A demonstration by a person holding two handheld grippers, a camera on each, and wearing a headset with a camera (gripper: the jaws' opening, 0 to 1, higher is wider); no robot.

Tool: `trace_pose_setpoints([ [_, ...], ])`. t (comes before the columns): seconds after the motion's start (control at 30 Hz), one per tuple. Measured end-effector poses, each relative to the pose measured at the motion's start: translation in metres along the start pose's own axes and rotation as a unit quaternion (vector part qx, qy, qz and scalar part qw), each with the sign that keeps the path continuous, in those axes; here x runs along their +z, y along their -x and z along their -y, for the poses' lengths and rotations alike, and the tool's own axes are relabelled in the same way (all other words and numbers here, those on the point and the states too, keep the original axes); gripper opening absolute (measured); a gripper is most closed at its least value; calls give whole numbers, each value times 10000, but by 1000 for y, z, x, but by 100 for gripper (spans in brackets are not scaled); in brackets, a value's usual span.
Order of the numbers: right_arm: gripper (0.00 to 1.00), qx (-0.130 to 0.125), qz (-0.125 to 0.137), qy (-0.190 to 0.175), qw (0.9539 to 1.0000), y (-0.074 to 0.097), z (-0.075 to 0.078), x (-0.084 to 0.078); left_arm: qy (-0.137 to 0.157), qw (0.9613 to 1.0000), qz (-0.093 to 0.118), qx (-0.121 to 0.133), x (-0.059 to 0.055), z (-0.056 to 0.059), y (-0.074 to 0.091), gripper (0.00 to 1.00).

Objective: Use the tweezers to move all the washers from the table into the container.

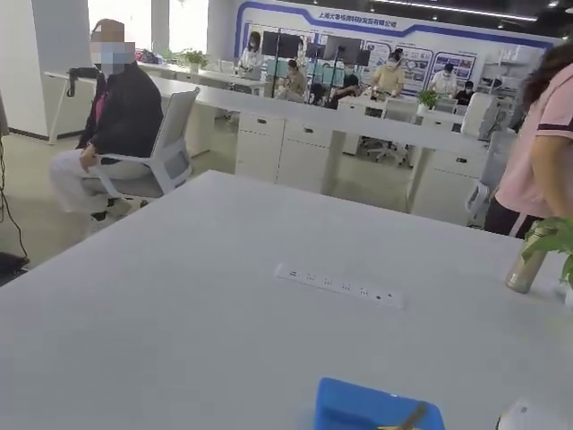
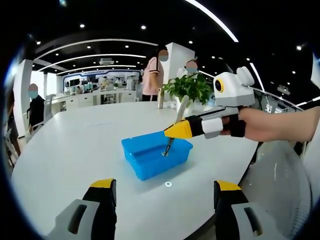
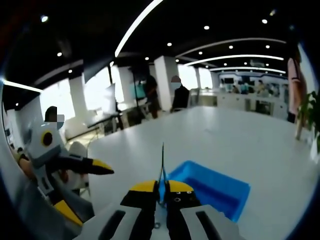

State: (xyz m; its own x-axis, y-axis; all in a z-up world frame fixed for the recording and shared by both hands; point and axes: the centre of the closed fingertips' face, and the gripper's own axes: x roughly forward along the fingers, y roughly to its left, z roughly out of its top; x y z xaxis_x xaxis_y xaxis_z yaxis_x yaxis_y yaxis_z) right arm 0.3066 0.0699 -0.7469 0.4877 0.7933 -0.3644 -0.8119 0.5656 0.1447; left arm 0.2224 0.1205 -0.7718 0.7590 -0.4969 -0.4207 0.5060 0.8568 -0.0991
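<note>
Big open-plan office: rows of white desks, blue-framed wall board at the back, ceiling strip lights and spots. Work done on a wide white counter (image 1: 224, 296) with a smooth top and one recessed white socket strip (image 1: 338, 287) mid-surface.

People nearby, two: one seated person (image 1: 116, 125) in a white office chair (image 1: 170, 148) off the counter's far left corner, and one person in a pink top (image 1: 542, 152) standing at the right edge. More at the back desks, too small to count.

One leafy green potted plant (image 2: 187, 87) and one slim metal bottle (image 1: 526, 260) near each other at the counter's far right side.

One blue rectangular plastic container (image 2: 150, 160), open-topped, flat on the counter close to its near edge. Contents not readable.

Two grippers. Yellow-tipped black fingers of the left gripper (image 2: 165, 200) wide apart, holding nothing, above the counter and aimed at the container. Fingers of the right gripper (image 3: 161, 189) together, clamped on one pair of slim metal tweezers (image 3: 162, 160). Tweezers angled down, tips inside the container, at or close to its floor; contact not clear.

One small silver ring washer (image 2: 168, 184) flat on the counter, just beside the container's wall on the left-gripper side, apart from the tweezers.
</note>
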Motion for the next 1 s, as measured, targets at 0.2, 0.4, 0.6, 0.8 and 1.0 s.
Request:
trace_pose_setpoints([
  [0.2,3,13,9,56,10000,-2,0,6,5,10000,-8,9,0,0,0,81],
  [0.4,3,-61,4,-54,10000,-8,12,3,-1,10000,-25,-1,-1,1,0,81],
  [0.6,3,-51,-3,-430,9991,-12,17,2,-8,10000,-32,-22,-1,2,0,81],
  [0.8,3,-99,5,-615,9981,-18,32,2,45,10000,6,-16,1,2,0,81],
  [1.0,3,-252,-141,-701,9971,-28,42,-3,64,10000,10,28,0,0,0,81],
])
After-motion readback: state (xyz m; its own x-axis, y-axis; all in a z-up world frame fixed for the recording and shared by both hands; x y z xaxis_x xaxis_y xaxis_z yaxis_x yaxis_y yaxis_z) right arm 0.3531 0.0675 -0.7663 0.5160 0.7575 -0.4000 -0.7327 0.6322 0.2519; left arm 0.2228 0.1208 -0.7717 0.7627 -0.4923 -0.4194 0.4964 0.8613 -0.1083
